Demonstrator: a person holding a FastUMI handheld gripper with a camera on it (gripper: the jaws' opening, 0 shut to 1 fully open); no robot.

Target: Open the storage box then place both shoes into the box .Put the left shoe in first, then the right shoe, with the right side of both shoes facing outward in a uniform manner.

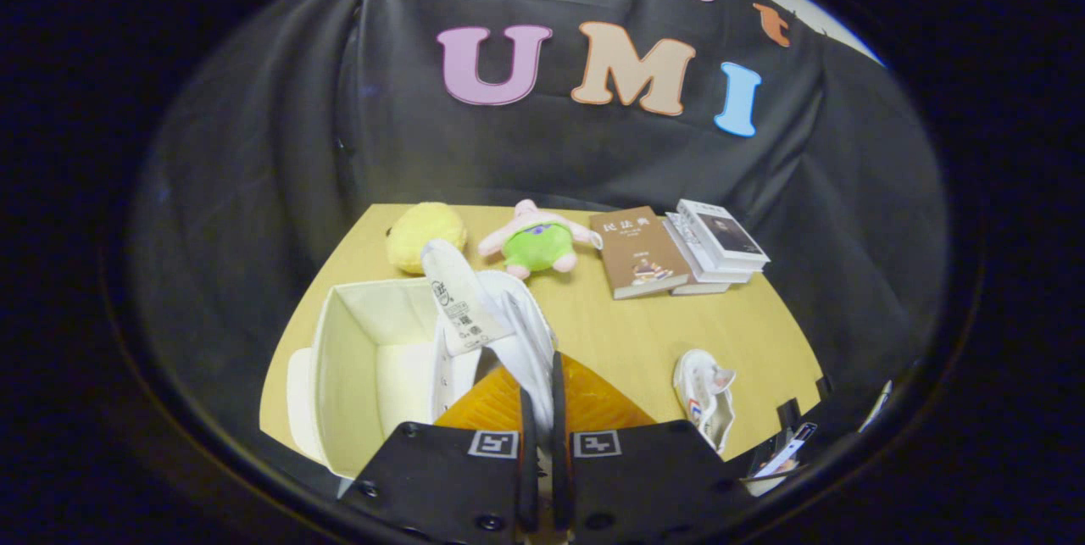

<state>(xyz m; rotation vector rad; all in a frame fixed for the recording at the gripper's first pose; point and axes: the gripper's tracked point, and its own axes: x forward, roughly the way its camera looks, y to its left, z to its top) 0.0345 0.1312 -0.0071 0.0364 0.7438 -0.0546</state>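
Two fingers (527,418) of the gripper (542,409) stood nearly pressed together, pinching a thin white part of a shoe (509,325) between them. That shoe was white, with an orange sole (585,401) showing on either side of the fingers, and its tongue (458,299), bearing a printed label, stuck up just ahead of them. The shoe hung at the right edge of the box (339,375), partly over its opening. The box was white and open, its inside pale and bare where it showed, with a white lid or flap (297,392) folded down along its left side.

To the right of the gripper, well apart from the box, the second shoe (705,397) lay on the wooden table (627,333); it was white with small red and blue marks, its opening turned up.

Beyond the box, a yellow plush (424,233) sat near the table's far edge, and just beside it lay a pink and green plush (536,240). Further right were a brown book (637,252) lying flat and a short stack of white books (716,244) touching it. Black cloth (254,189) hung behind the table.
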